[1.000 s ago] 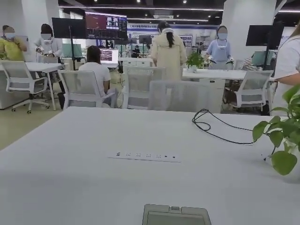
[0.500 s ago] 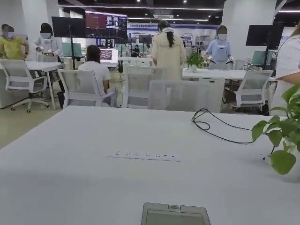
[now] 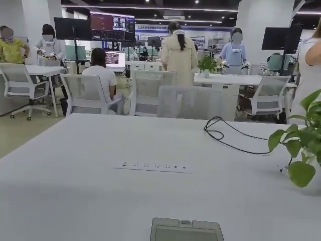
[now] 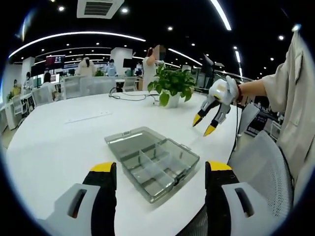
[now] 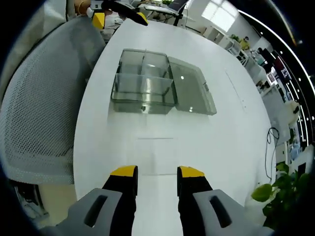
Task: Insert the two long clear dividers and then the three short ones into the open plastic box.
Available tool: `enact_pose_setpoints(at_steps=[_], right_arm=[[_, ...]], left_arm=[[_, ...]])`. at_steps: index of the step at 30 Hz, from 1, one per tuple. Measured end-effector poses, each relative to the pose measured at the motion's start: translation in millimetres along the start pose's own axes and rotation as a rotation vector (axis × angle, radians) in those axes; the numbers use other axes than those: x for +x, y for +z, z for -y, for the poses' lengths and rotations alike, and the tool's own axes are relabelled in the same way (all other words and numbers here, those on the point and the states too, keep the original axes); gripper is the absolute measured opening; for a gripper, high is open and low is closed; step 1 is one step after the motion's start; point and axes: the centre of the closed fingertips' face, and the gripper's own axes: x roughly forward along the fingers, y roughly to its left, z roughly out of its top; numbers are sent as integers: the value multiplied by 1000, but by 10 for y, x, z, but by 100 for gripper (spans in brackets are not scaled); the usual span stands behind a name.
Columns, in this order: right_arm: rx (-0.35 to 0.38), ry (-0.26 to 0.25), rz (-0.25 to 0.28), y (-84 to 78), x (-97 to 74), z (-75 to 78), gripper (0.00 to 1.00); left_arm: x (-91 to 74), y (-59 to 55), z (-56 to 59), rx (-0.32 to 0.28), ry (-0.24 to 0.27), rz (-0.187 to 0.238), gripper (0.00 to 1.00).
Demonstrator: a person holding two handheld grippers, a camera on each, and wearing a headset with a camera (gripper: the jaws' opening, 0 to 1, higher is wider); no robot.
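Bright, even ceiling light, sharp focus; gripper views bend at edges.

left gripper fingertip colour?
Yellow, with black below, on the left gripper; shows best in the left gripper view.

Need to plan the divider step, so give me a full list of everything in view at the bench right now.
white workbench table: one, white, under everything.
clear plastic box with hinged lid: one, greyish clear, lying open near the table's edge.
clear dividers: count unclear, clear, standing inside the box's base and splitting it into compartments.
green potted plant: one, green in a white pot, on the table beyond the box.
black cable: one, black, looped on the table near the plant.
flush socket strip: one, white, mid-table.
grey mesh chair: one, grey, at the table's edge by the box.
people: several, at desks behind.
left gripper: black, yellow-tipped, open, facing the box.
right gripper: same colours, open, over bare table short of the box.
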Motion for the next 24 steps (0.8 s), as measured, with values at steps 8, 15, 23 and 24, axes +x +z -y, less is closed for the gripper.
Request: enact_pose_setpoints(at_steps=[8,15,23,24], right_arm=[[-43,-86,98,487,-7,135,32],[-59,-129,170,821,-4,147,32],[-75,-143,273,1233,28,9,32],[-83,-141,283,1278,30,-14,32]], left_arm=[[27,43,84,-116,-40,51,68],[57,50,169,-162,-77,58,53],[78,118,199,-250,-105,100,37],[81,122,201,-259,-106,102,35]])
